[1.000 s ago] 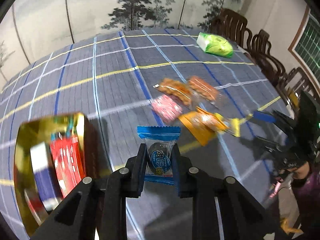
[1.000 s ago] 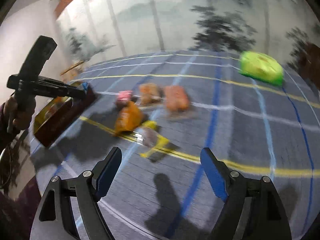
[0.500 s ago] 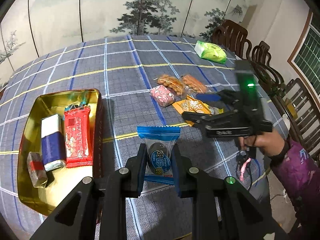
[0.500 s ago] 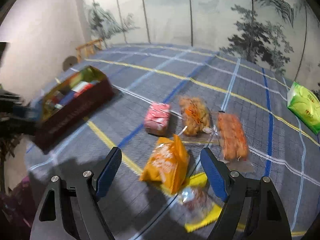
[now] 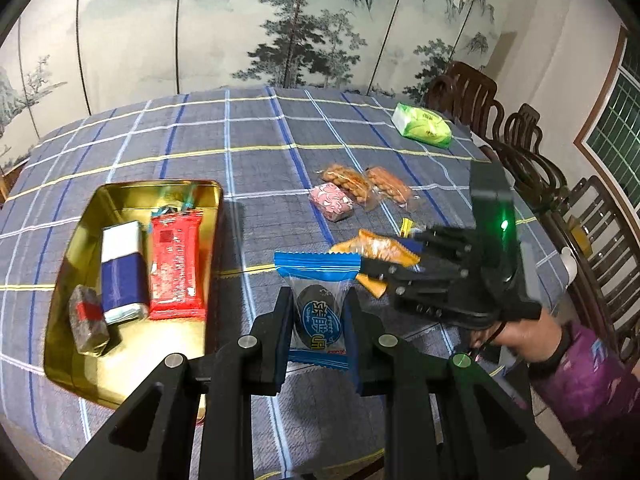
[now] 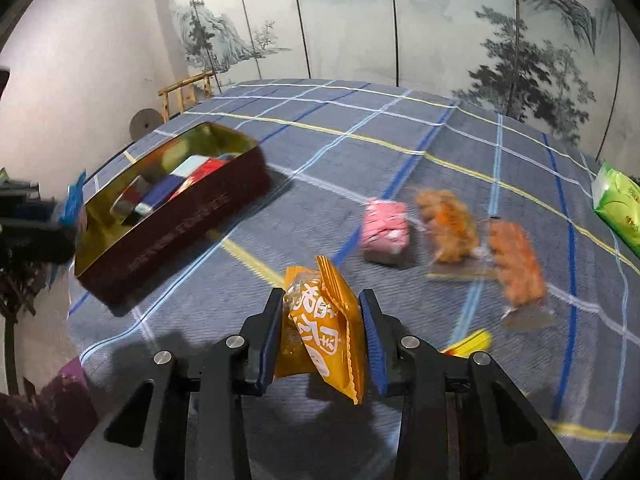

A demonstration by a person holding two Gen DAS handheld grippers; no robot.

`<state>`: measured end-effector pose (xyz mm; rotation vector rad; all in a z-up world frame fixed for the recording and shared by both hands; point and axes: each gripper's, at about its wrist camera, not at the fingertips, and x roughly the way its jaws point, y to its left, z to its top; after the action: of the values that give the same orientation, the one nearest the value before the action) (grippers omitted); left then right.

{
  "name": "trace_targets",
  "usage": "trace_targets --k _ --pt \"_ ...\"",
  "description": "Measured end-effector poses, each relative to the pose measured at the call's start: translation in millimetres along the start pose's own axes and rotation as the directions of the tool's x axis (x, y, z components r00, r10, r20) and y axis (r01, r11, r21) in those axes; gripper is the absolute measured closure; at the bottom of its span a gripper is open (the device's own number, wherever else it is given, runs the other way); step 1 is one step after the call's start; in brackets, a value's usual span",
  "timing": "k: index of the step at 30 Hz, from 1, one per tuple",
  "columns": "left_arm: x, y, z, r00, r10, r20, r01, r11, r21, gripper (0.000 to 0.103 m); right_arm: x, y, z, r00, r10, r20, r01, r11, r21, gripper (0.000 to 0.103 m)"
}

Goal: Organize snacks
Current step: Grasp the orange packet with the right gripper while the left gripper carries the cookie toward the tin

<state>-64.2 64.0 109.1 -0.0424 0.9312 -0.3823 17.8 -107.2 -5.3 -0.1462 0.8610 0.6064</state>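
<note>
My left gripper is shut on a blue-edged clear snack packet, held above the table just right of the gold tin. The tin holds a red packet, a blue-and-white bar and a small wrapped cube. My right gripper is shut on an orange snack packet; it also shows in the left wrist view. A pink packet, two clear packets of orange snacks and a yellow wrapper lie on the cloth.
A green tissue pack lies at the table's far right. The tin has dark red outer walls. Wooden chairs line the right side. A painted folding screen stands behind the table.
My right gripper has closed on the orange packet and lifted it slightly. My left gripper has kept its hold on the blue packet and stayed beside the tin.
</note>
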Motion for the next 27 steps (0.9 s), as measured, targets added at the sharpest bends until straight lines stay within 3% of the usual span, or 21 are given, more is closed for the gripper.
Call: trace_targets --k 8,27 --pt "-18.3 17.1 -11.1 0.998 0.057 0.040 -0.057 0.998 -0.013 0.082 10.3 9.6 -15.6 1.000 -0.020 0.013 0.019 0.996 0.089 0.065" --pt "-18.2 67.7 -31.9 0.975 0.214 0.065 -0.211 0.977 -0.040 0.082 21.5 15.3 -12.6 0.998 -0.064 -0.020 0.066 0.994 0.088 0.064"
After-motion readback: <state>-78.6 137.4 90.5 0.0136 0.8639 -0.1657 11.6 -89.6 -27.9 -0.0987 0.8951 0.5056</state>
